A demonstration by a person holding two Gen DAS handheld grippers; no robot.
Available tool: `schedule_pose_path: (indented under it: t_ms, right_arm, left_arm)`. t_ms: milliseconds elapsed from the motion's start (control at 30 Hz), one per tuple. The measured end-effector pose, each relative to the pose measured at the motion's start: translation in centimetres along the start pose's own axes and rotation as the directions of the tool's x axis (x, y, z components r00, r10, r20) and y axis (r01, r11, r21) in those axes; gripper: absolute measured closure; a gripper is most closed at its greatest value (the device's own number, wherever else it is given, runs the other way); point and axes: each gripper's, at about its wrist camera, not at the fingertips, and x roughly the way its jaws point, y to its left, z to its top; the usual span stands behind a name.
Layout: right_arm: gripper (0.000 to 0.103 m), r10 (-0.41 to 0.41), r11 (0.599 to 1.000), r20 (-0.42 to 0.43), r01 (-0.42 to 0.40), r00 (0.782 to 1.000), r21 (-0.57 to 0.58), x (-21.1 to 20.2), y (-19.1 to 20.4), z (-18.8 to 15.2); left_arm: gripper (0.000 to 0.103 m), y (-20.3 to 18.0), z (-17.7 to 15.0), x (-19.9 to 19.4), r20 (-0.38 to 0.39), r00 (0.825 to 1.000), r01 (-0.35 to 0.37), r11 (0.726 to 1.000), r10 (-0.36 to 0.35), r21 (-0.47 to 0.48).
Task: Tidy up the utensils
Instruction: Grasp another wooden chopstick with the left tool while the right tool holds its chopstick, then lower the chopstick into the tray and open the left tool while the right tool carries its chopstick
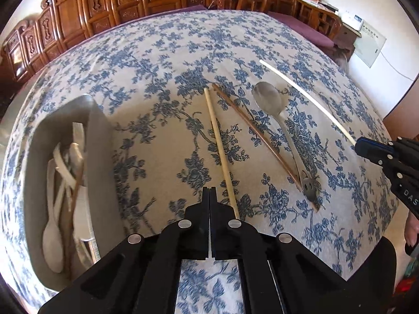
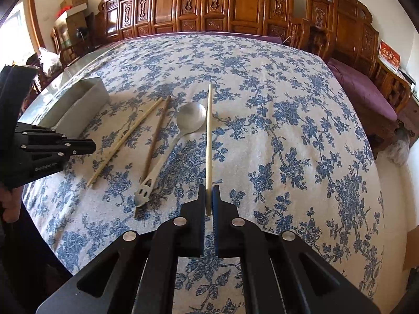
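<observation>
My left gripper point(image 1: 209, 189) is shut, its fingers pressed together with nothing between them. A pale chopstick point(image 1: 220, 146) lies on the floral tablecloth just to its right. Beside that chopstick are a brown chopstick point(image 1: 256, 133) and a metal spoon point(image 1: 268, 98) with a cut-out handle end. My right gripper point(image 2: 208, 191) is shut on another pale chopstick point(image 2: 209, 130), which points away over the table. The right wrist view shows my left gripper point(image 2: 93, 146) hovering near the loose pale chopstick point(image 2: 125, 138), brown chopstick point(image 2: 157, 136) and spoon point(image 2: 191, 117).
A metal bin point(image 1: 99, 144) at the table's left holds several white spoons and other utensils; it also appears as the metal bin point(image 2: 89, 104) in the right wrist view. Carved wooden cabinets and chairs line the far side. A purple-cushioned bench point(image 2: 361, 89) stands at the right.
</observation>
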Motion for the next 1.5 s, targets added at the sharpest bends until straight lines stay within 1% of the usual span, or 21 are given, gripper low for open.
schedule_pose_path:
  t_ms: [33,167,233,267,300,333,367,400,633,700,733,900,1133,1500]
  right_arm:
    - [0.097,0.000,1.000,0.002,0.000,1.000,-0.004,-0.1,0.2,0.1]
    - [0.097,0.000,1.000,0.010,0.000,1.000,-0.004,-0.4,0.5,0.3]
    - [0.097,-0.003,1.000,0.011,0.003,1.000,-0.007,-0.5,0.7,0.3]
    - [0.097,-0.004,1.000,0.011,0.004,1.000,-0.008,-0.6,0.7,0.3]
    - [0.097,-0.004,1.000,0.010,0.004,1.000,-0.008,-0.5,0.7,0.3]
    - [0.097,-0.003,1.000,0.009,0.004,1.000,-0.009,-0.5,0.8,0.2]
    - [0.097,-0.005,1.000,0.008,0.005,1.000,-0.013,-0.5,0.9,0.2]
    - [0.097,-0.005,1.000,0.007,0.005,1.000,-0.013,-0.5,0.8,0.2]
    - [0.097,0.000,1.000,0.013,0.000,1.000,-0.014,-0.7,1.0,0.3]
    - [0.097,0.002,1.000,0.015,-0.002,1.000,-0.015,-0.8,1.0,0.4]
    - [0.097,0.003,1.000,0.015,-0.003,1.000,-0.014,-0.8,1.0,0.5]
    - [0.097,0.003,1.000,0.015,-0.003,1.000,-0.007,-0.9,0.7,0.5]
    - [0.097,0.010,1.000,0.026,-0.009,1.000,-0.022,-1.3,1.3,0.8]
    - [0.097,0.052,0.996,0.062,-0.047,0.997,-0.076,-3.0,4.4,1.6]
  left_arm:
    - [0.103,0.1,-0.1,-0.4,0.004,1.000,0.001,1.000,-0.001,-0.001]
    - [0.103,0.4,0.1,-1.4,0.022,0.999,0.049,0.998,-0.048,-0.036]
    - [0.103,0.1,0.3,-1.5,0.027,0.998,0.052,0.998,-0.051,-0.043]
    - [0.099,-0.1,0.3,-1.3,0.026,0.998,0.052,0.998,-0.051,-0.041]
    - [0.092,-0.3,0.3,-1.1,0.022,0.999,0.048,0.998,-0.048,-0.041]
    - [0.088,-0.5,0.3,-0.9,0.020,0.999,0.046,0.998,-0.046,-0.039]
    - [0.084,-0.7,0.3,-0.5,0.015,0.999,0.047,0.998,-0.046,-0.038]
    - [0.084,-0.9,0.2,-0.2,0.011,0.999,0.050,0.998,-0.050,-0.038]
    - [0.085,-1.4,0.0,2.1,-0.024,0.999,0.031,0.999,-0.031,-0.031]
    - [0.095,-1.4,0.0,2.5,-0.026,0.999,0.017,0.999,-0.018,-0.030]
    - [0.098,-1.4,-0.1,2.5,-0.025,1.000,0.010,1.000,-0.011,-0.025]
    - [0.099,-1.0,-0.3,2.2,-0.031,0.999,0.010,1.000,-0.010,-0.007]
    - [0.099,-0.3,-0.8,-0.3,0.009,1.000,-0.010,1.000,0.010,0.024]
    - [0.099,2.2,-1.0,-4.6,0.082,0.996,-0.024,1.000,0.023,0.014]
